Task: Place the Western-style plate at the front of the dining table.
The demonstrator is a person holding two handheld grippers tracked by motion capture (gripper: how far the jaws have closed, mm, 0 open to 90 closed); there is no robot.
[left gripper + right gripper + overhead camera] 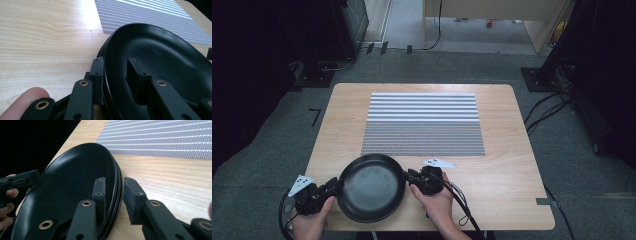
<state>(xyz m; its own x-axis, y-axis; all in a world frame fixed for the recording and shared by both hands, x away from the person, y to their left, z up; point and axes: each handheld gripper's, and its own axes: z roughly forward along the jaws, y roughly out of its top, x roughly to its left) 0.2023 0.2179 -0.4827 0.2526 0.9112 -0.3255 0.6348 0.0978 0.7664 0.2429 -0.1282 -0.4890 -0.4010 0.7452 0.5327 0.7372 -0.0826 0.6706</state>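
A stack of black plates [371,187] sits at the near edge of the wooden table [507,175], between my two grippers. My left gripper [337,184] straddles the stack's left rim. In the left gripper view one pad presses the outside of the rim and the other lies inside the top plate [162,55], so the left gripper [116,72] is shut on the stack. My right gripper [409,176] straddles the right rim. In the right gripper view one jaw lies inside the plate [70,180] and the other stands tight against the outer rim, so the right gripper [115,190] is shut on it.
A grey and white striped placemat [423,122] lies across the middle of the table, just beyond the plates. Bare wood runs along its left and right sides. Dark stands and cables ring the table on the carpet.
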